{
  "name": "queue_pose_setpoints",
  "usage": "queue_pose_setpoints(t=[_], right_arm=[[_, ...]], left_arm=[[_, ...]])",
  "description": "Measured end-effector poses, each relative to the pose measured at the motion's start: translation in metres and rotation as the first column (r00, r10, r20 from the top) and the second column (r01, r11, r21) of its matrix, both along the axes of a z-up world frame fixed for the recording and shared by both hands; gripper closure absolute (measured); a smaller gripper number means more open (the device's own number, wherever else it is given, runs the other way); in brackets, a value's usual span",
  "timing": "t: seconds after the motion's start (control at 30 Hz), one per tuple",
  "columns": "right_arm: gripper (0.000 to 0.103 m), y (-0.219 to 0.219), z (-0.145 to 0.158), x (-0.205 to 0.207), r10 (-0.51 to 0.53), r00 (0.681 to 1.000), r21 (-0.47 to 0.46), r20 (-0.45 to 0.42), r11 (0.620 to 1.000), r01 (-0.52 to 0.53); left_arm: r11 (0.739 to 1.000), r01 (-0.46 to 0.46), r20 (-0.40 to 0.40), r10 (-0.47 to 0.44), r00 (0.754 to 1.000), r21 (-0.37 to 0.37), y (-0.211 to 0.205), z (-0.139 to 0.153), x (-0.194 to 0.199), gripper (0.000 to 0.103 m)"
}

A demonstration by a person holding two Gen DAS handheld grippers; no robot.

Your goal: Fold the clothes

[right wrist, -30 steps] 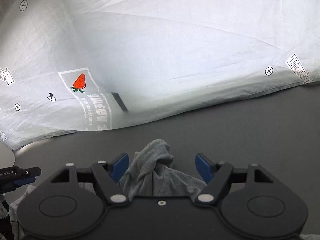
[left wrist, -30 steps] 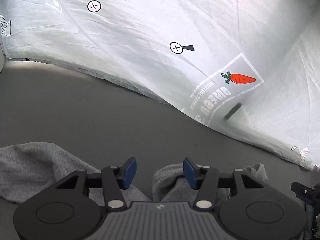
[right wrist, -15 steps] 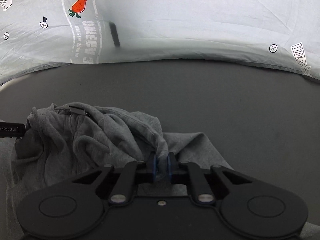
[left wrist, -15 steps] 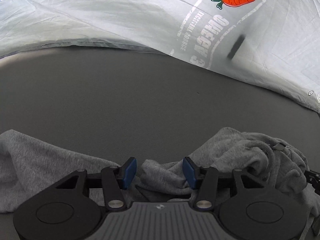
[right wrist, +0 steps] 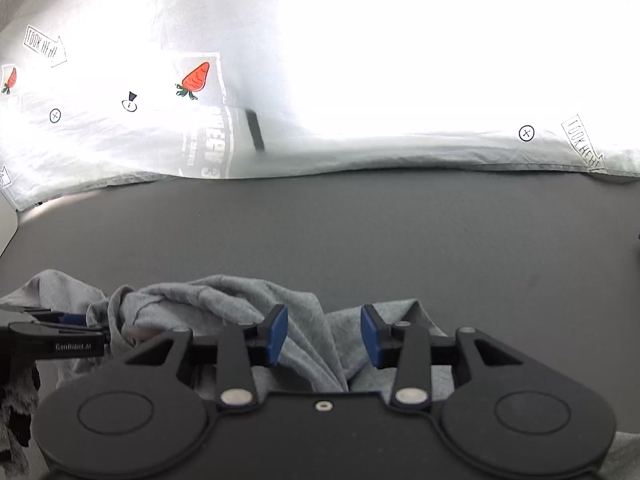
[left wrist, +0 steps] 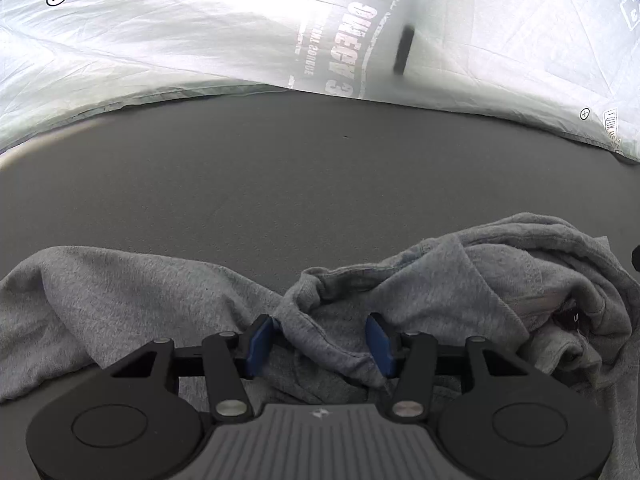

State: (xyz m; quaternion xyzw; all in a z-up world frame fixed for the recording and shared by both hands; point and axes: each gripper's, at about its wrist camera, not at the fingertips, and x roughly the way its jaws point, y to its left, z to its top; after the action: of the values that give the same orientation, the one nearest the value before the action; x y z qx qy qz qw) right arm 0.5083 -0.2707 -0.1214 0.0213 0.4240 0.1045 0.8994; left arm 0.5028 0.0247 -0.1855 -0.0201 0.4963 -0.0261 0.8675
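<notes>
A crumpled grey garment (left wrist: 440, 292) lies on the dark grey table (left wrist: 280, 184), bunched into a heap on the right and spread flatter on the left. My left gripper (left wrist: 320, 344) is open just above it, with a ridge of the cloth lying loose between the blue pads (left wrist: 260, 342). In the right wrist view the same grey garment (right wrist: 208, 296) sits under my right gripper (right wrist: 324, 336), which is open too, a fold of cloth running between its fingers. The left gripper (right wrist: 52, 340) shows at that view's left edge, against the cloth.
A white backlit sheet (left wrist: 160, 40) printed with carrots, text and cross marks hangs along the far side of the table, and a dark bar shape (left wrist: 403, 50) shows through it. Bare grey tabletop (right wrist: 400, 232) stretches between the garment and the sheet.
The right gripper, shut on a pinch of grey cloth half a second ago, has opened and let it go. Both grippers have come down closer to the garment, and the left stays open.
</notes>
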Motion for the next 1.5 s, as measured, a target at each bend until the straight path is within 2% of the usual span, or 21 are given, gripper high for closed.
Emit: queue_pose_setpoints(t=[0.07,0.17,0.2,0.3,0.43,0.53,0.6,0.63,0.67,0.7,0.73,0.8,0.83,1.0,1.03,1.07,1.13,1.2,1.33,1.47,1.5], right_arm=[[0.06,0.007,-0.004,0.015,0.028,1.0,-0.005,-0.01,1.0,-0.028],[0.06,0.028,-0.015,0.019,0.133,0.991,-0.091,-0.031,0.987,-0.135],[0.06,0.033,-0.014,0.014,0.161,0.987,-0.113,-0.019,0.98,-0.162],[0.059,0.036,-0.011,-0.001,0.195,0.981,-0.125,-0.001,0.973,-0.194],[0.059,0.026,-0.008,-0.005,0.195,0.981,-0.043,-0.009,0.98,-0.195],[0.055,0.028,-0.011,-0.007,0.261,0.965,-0.031,-0.019,0.965,-0.262],[0.057,0.036,-0.017,-0.006,0.289,0.957,-0.082,-0.037,0.953,-0.291],[0.063,0.041,-0.022,-0.006,0.291,0.956,-0.13,-0.044,0.947,-0.295],[0.087,0.045,-0.026,-0.006,0.293,0.955,-0.178,-0.049,0.938,-0.297],[0.091,0.047,-0.024,-0.007,0.285,0.958,-0.206,-0.024,0.936,-0.284],[0.092,0.049,-0.022,-0.008,0.278,0.961,-0.233,0.002,0.934,-0.269],[0.093,0.047,-0.007,-0.006,0.276,0.96,-0.239,0.058,0.937,-0.255],[0.093,0.046,0.002,-0.004,0.28,0.956,-0.248,0.087,0.936,-0.252],[0.093,0.044,0.042,0.001,0.293,0.928,-0.295,0.229,0.93,-0.22],[0.093,0.043,0.048,0.003,0.281,0.926,-0.283,0.254,0.937,-0.207],[0.093,0.041,0.052,0.003,0.271,0.925,-0.263,0.266,0.944,-0.201],[0.093,0.035,0.061,0.005,0.25,0.924,-0.225,0.291,0.956,-0.188],[0.093,0.032,0.064,0.003,0.235,0.922,-0.209,0.306,0.962,-0.176],[0.094,0.027,0.068,-0.003,0.226,0.918,-0.197,0.326,0.966,-0.168],[0.094,0.02,0.074,-0.006,0.202,0.916,-0.161,0.346,0.975,-0.154],[0.094,0.016,0.076,-0.007,0.197,0.915,-0.158,0.353,0.976,-0.149]], left_arm=[[1.0,-0.001,0.004,0.001,1.0,-0.006,0.001,0.0,-0.001,0.05],[1.0,-0.023,-0.001,0.023,1.0,-0.018,0.004,-0.001,0.002,0.044],[0.999,-0.038,-0.003,0.037,0.999,-0.026,0.006,-0.001,0.001,0.041],[0.996,-0.073,0.001,0.073,0.997,-0.047,0.013,0.001,0.0,0.04],[0.997,-0.066,0.032,0.065,0.997,0.034,0.01,0.003,-0.003,0.04],[0.991,-0.058,0.051,0.052,0.997,0.118,0.005,0.003,-0.003,0.039],[0.983,-0.054,0.063,0.043,0.997,0.174,0.001,0.003,-0.003,0.039],[0.978,-0.052,0.068,0.039,0.997,0.201,0.0,0.003,-0.003,0.039],[0.972,-0.053,0.073,0.038,0.997,0.227,-0.002,0.003,0.0,0.039],[0.962,-0.052,0.08,0.032,0.996,0.267,-0.006,0.002,0.004,0.039],[0.95,-0.047,0.086,0.021,0.996,0.31,-0.009,0.001,0.006,0.039],[0.903,-0.02,0.091,-0.021,0.996,0.429,-0.018,-0.006,0.012,0.038],[0.888,-0.002,0.089,-0.045,0.995,0.461,-0.022,-0.008,0.015,0.038],[0.83,0.092,0.108,-0.18,0.978,0.55,-0.043,-0.005,0.026,0.039],[0.827,0.103,0.116,-0.199,0.973,0.552,-0.045,-0.002,0.027,0.039],[0.836,0.119,0.123,-0.217,0.968,0.535,-0.047,0.001,0.029,0.039],[0.881,0.163,0.14,-0.248,0.958,0.445,-0.045,0.012,0.028,0.04],[0.909,0.183,0.144,-0.252,0.957,0.374,-0.044,0.019,0.032,0.039],[0.89,0.233,0.134,-0.306,0.942,0.392,-0.056,0.013,0.047,0.04],[0.918,0.246,0.12,-0.294,0.948,0.312,-0.059,0.006,0.067,0.042],[0.928,0.226,0.126,-0.273,0.954,0.295,-0.058,0.004,0.073,0.048]])
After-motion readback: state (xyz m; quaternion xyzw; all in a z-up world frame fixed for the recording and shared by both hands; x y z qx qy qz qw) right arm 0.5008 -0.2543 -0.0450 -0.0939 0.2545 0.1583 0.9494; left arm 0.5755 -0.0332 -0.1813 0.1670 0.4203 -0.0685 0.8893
